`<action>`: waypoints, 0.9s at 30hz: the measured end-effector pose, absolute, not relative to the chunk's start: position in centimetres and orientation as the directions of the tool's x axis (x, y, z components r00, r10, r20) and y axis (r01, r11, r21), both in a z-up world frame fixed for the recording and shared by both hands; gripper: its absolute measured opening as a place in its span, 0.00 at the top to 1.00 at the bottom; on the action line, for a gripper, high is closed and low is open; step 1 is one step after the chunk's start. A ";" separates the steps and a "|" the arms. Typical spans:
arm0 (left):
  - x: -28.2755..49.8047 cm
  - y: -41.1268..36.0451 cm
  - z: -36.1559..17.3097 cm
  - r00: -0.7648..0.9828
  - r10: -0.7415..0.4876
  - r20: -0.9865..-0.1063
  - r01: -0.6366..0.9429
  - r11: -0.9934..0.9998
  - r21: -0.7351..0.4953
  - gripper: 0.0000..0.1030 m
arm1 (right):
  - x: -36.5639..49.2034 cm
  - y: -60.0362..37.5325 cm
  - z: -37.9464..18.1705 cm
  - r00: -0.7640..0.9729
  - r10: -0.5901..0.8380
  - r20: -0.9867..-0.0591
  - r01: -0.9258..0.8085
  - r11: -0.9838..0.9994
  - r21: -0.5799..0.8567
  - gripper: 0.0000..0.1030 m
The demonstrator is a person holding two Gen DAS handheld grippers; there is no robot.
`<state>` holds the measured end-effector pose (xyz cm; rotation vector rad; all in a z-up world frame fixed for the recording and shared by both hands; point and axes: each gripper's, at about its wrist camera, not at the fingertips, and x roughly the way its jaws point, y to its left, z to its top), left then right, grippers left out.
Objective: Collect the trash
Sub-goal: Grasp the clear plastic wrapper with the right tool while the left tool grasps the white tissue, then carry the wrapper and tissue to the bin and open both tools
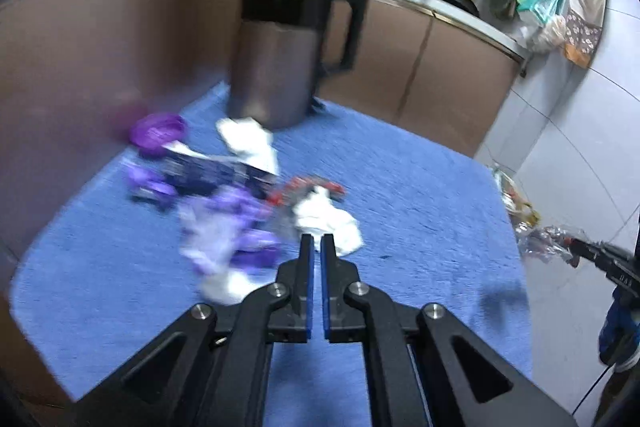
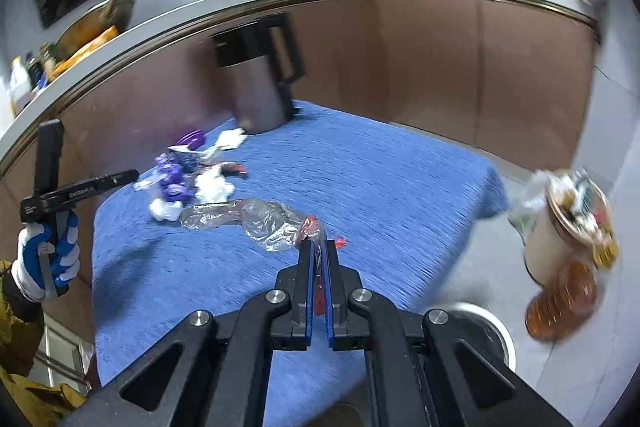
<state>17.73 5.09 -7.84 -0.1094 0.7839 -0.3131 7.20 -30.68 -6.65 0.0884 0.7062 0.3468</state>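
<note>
Lying pinched between right tongs (image 2: pixel 319 247): plastic wrapper (image 2: pixel 272 223)

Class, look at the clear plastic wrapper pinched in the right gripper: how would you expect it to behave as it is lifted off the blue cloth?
The clear plastic wrapper looks thin and crumpled, so probably floppy, trailing from the right gripper. It seems very light, unlikely to drag the blue cloth. Its glossy film may be slippery.

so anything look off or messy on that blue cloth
Yes. Trash is strewn over the far left of the blue cloth: purple wrappers, white tissues and a purple lid. The right tongs are shut on a crumpled clear bag.
</note>
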 end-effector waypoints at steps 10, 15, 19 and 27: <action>25.0 -1.0 -13.7 0.581 -0.246 -0.776 0.156 0.969 -0.190 0.96 | 4.8 -38.4 -10.2 0.714 0.246 -0.656 -0.093 0.961 0.259 0.95; 25.2 -0.6 -13.8 0.597 -0.242 -0.765 0.137 0.970 -0.199 0.96 | 3.8 -41.2 -12.9 0.696 0.216 -0.685 -0.018 0.959 0.284 0.95; 23.6 -0.8 -12.7 0.639 -0.234 -0.733 0.157 0.972 -0.173 0.96 | 3.5 -42.8 -14.6 0.688 0.215 -0.693 0.026 0.947 0.319 0.95; 22.2 0.3 -11.9 0.666 -0.269 -0.696 0.135 0.961 -0.243 0.31 | 3.5 -43.6 -16.1 0.691 0.227 -0.687 0.049 0.933 0.357 0.95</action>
